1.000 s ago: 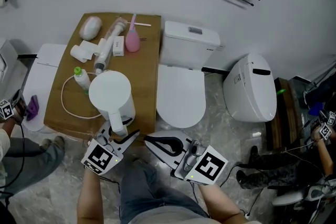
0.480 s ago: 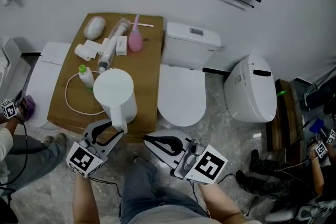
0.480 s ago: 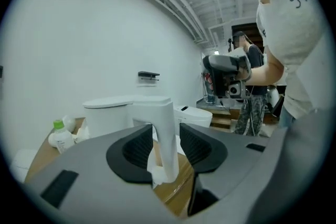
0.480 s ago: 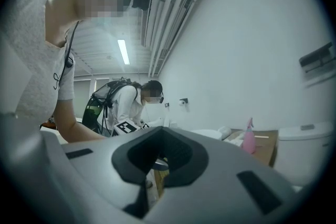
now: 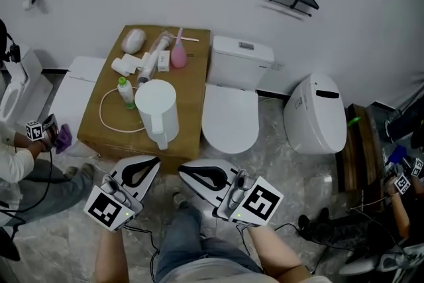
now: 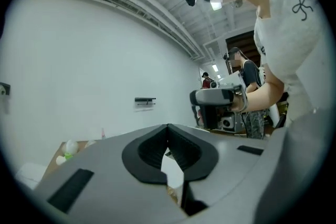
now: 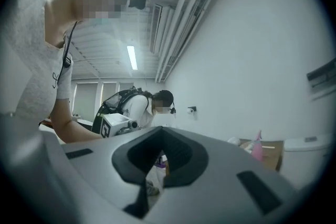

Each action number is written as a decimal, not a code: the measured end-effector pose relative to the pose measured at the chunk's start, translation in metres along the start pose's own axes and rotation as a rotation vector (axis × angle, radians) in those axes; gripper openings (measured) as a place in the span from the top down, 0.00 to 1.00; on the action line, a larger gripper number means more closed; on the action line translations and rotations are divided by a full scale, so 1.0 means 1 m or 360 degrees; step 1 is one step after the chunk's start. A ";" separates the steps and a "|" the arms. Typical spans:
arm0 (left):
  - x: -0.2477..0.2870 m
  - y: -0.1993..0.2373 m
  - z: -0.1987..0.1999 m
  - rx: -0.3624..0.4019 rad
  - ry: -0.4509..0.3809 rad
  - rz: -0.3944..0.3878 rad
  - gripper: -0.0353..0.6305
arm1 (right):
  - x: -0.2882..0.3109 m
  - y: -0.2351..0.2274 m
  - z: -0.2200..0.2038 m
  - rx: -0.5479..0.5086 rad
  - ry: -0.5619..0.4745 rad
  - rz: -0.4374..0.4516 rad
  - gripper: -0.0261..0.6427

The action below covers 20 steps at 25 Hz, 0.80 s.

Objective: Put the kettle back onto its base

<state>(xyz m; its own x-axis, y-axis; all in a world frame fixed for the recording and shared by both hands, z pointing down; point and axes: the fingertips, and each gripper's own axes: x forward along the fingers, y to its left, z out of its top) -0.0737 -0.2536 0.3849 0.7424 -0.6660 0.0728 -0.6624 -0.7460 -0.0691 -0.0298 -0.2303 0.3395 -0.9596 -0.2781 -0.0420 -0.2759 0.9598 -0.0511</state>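
The white plastic electric kettle stands upright on the flat brown cardboard sheet, close to its near edge, with its long axis running straight up and down. From above I look mostly onto the round lid. Its white handle points at the person holding the tools, towards the sheet's front edge, so the opposite side faces the wall. A thin white cord loops across the cardboard to the kettle's left and runs in under it. Whether the base sits beneath the body I cannot tell from this angle.

The left gripper hovers just off the cardboard's near edge, in front of the handle and clear of it. Its jaws are pressed together at the tips with nothing caught in them. The right gripper sits beside it, tips aimed towards the left one, and its jaws likewise meet at the tips and hold nothing.

A small green-capped bottle stands just left of the kettle. A pink rubber bulb syringe lies farther back on the sheet. A white toilet with its lid down stands directly to the right of the cardboard.
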 end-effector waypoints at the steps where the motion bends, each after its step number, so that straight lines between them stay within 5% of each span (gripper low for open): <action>1: -0.005 -0.013 0.010 0.0017 0.0001 0.0006 0.93 | -0.005 0.009 0.005 -0.0012 -0.0006 -0.0003 0.95; 10: -0.058 -0.100 0.066 0.0023 -0.0049 0.0136 0.93 | -0.049 0.084 0.033 -0.0114 -0.0025 -0.0051 0.95; 20: -0.071 -0.146 0.090 0.0013 -0.0099 0.0108 0.93 | -0.060 0.129 0.038 -0.0175 -0.0009 -0.0021 0.95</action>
<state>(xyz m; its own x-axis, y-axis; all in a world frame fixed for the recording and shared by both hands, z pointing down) -0.0210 -0.0970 0.3001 0.7009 -0.7132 0.0058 -0.7106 -0.6990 -0.0801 -0.0053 -0.0914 0.2977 -0.9556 -0.2908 -0.0474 -0.2933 0.9542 0.0582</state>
